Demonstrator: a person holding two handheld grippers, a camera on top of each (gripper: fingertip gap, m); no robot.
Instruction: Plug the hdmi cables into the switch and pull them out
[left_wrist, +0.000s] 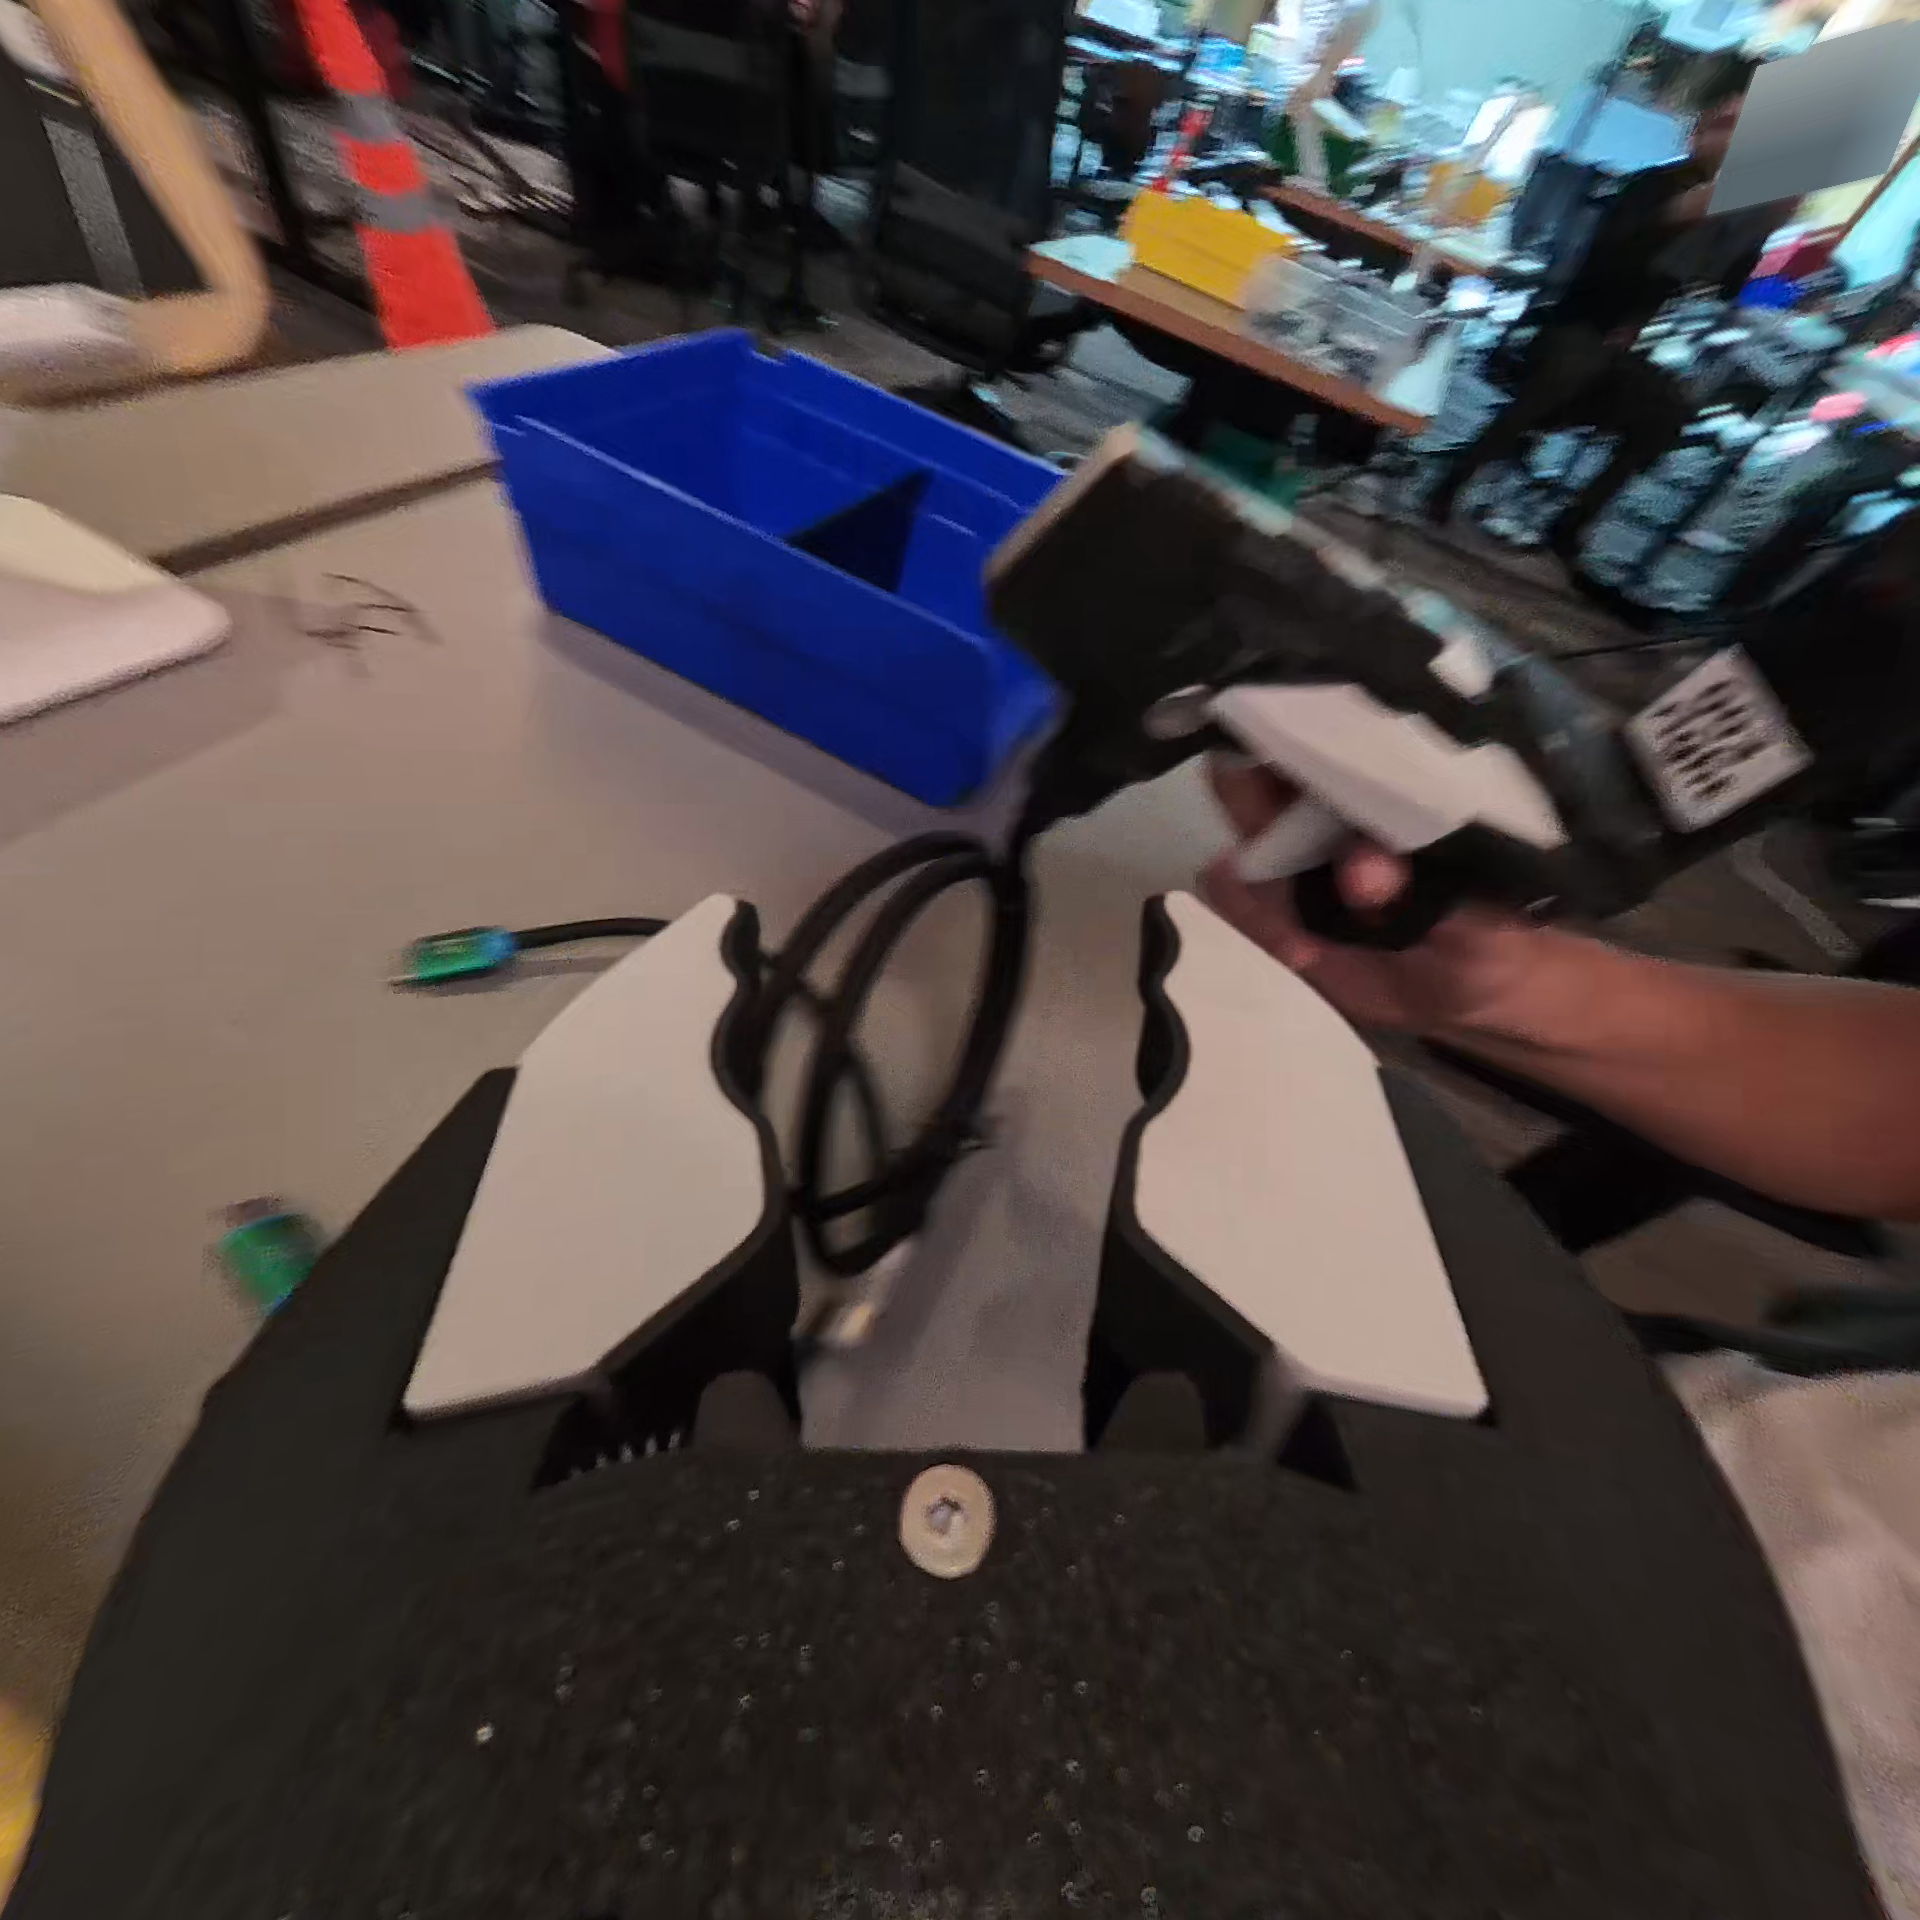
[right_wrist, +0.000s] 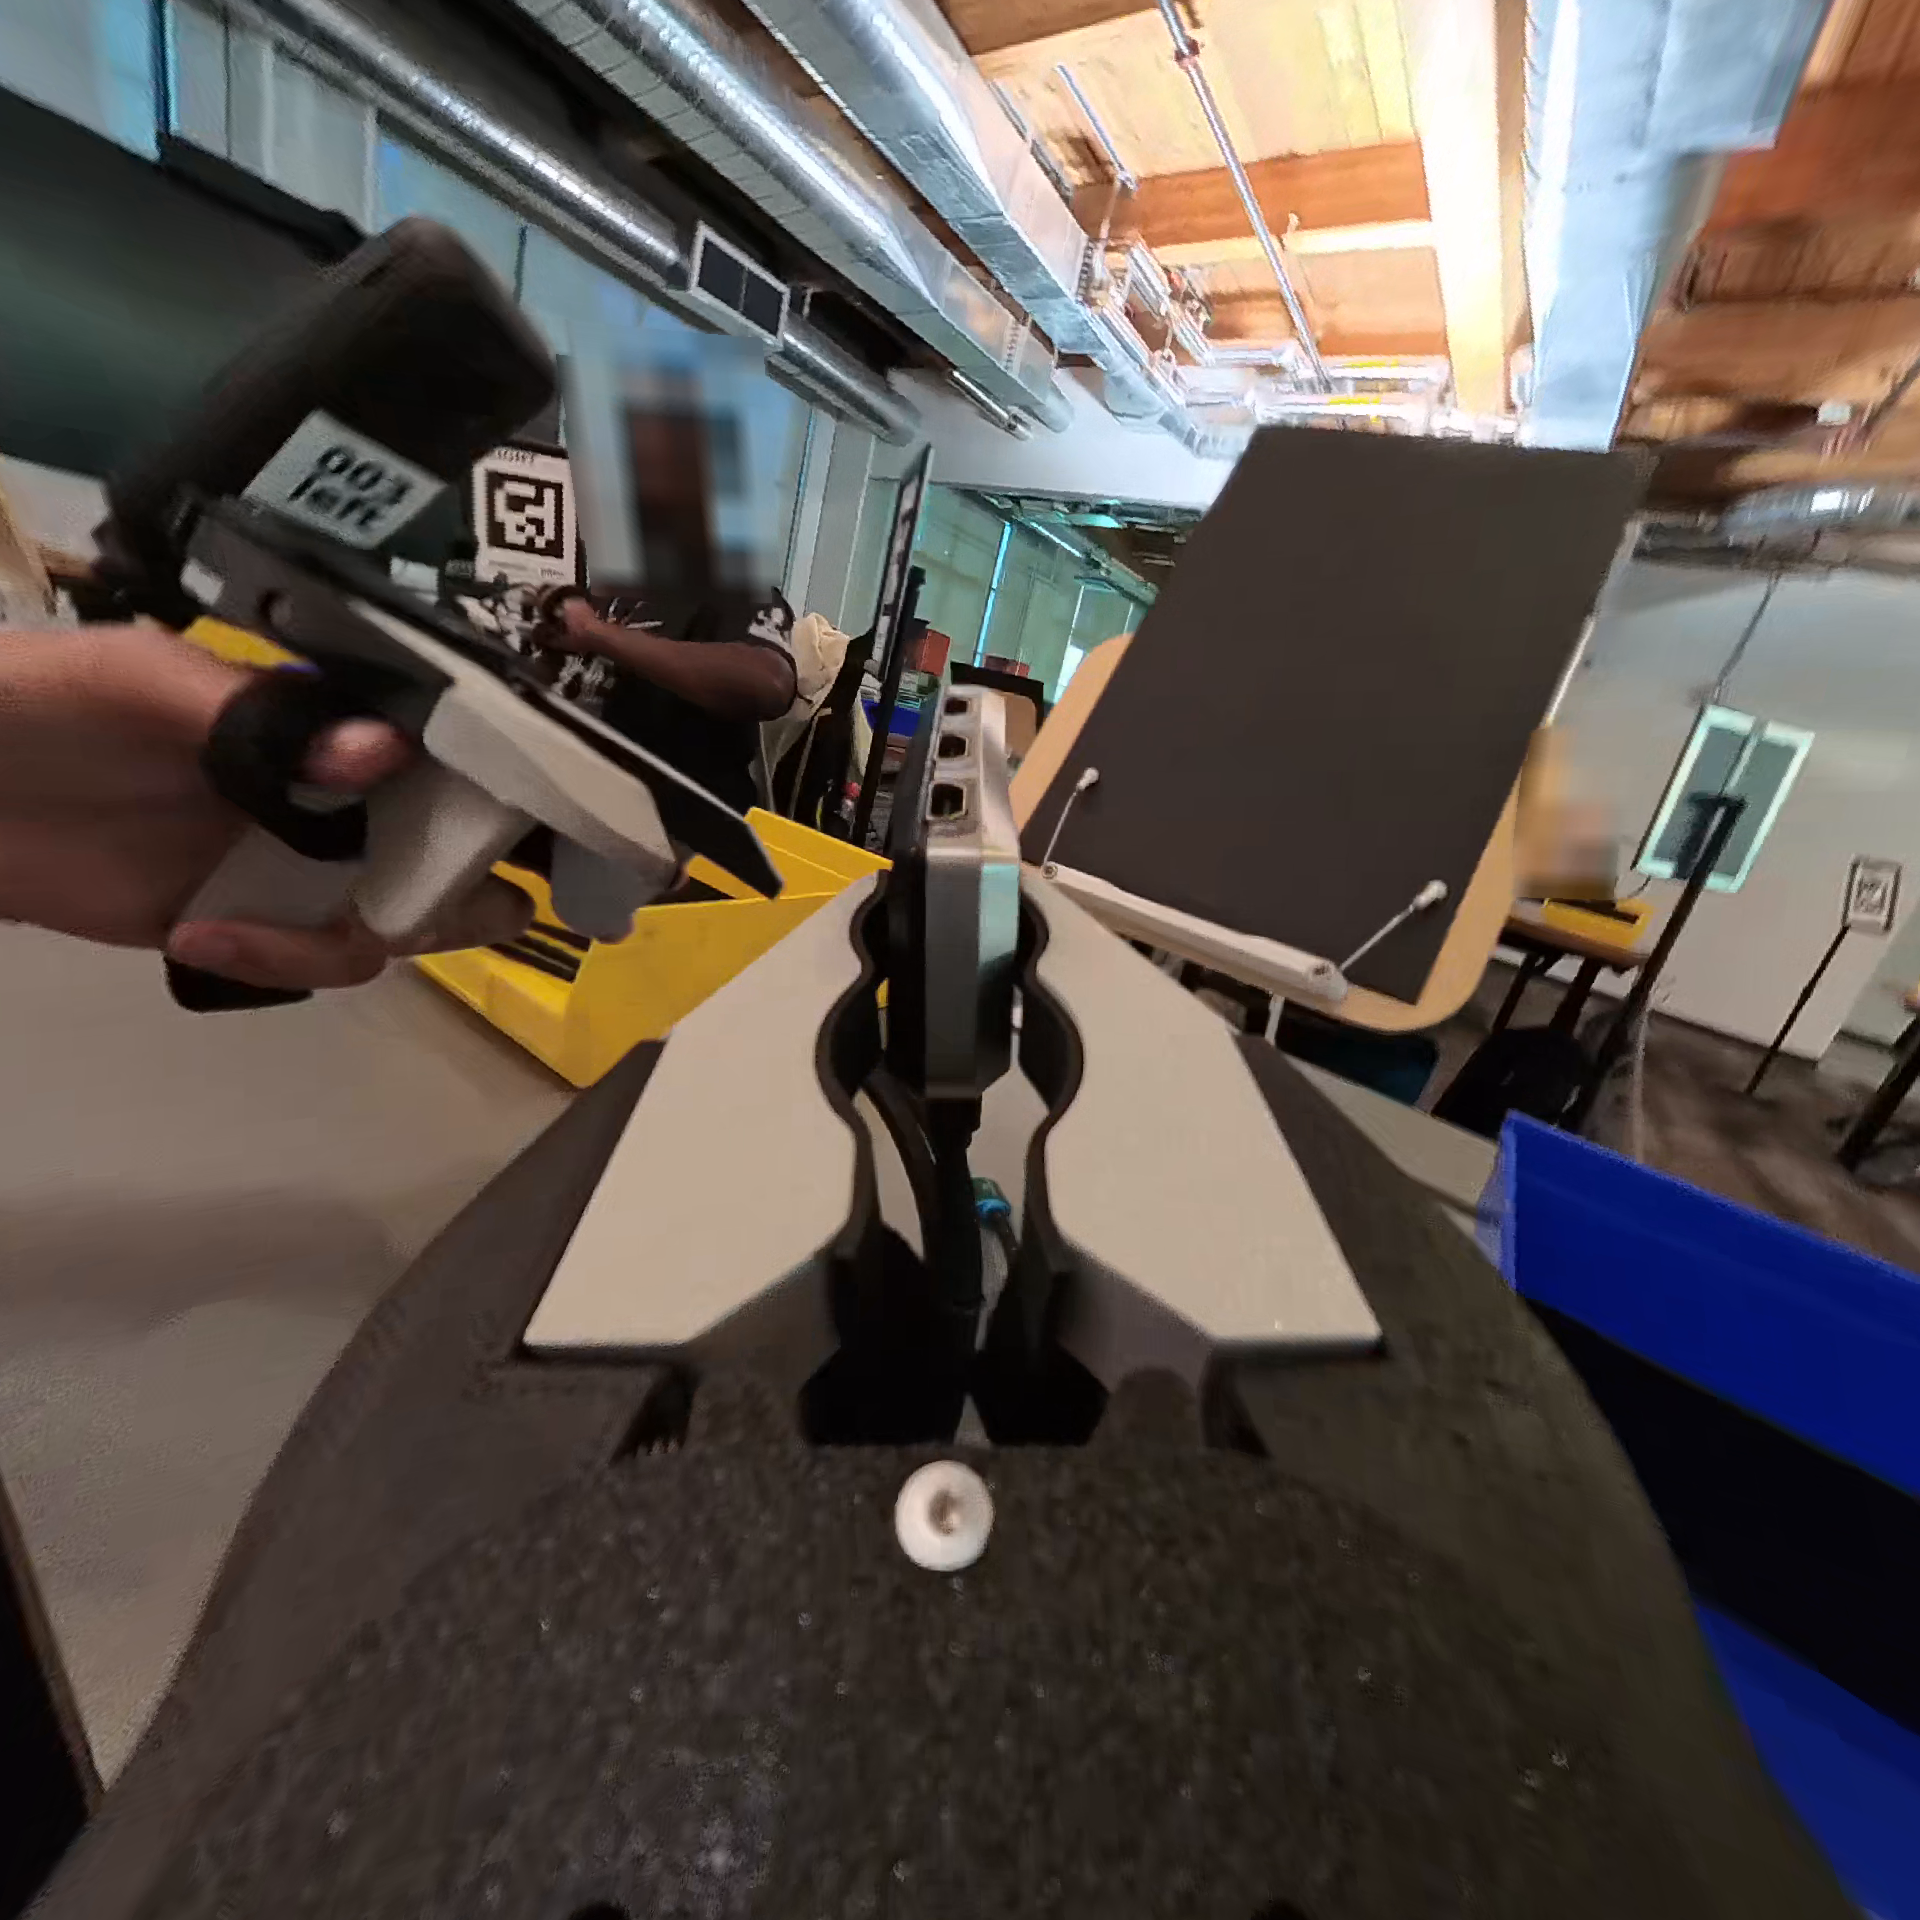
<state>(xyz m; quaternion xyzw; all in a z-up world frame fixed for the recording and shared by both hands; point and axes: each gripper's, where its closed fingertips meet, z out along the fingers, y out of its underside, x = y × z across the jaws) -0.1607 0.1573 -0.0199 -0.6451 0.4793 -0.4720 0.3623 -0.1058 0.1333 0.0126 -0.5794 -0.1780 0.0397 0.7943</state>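
Right hand-held gripper (right_wrist: 948, 925) clamps the switch (right_wrist: 961, 935); left hand-held gripper (left_wrist: 951, 914) gapes.

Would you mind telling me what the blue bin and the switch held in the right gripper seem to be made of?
The blue bin looks like moulded plastic: one even colour, ribbed walls, slight sheen. The switch, clamped between the right gripper's fingers, seems to have a grey metal or hard plastic casing with a smooth matte edge; motion blur leaves that open.

Black speckled tool (left_wrist: 945, 925) bodies, white finger plates (one silver screw each).
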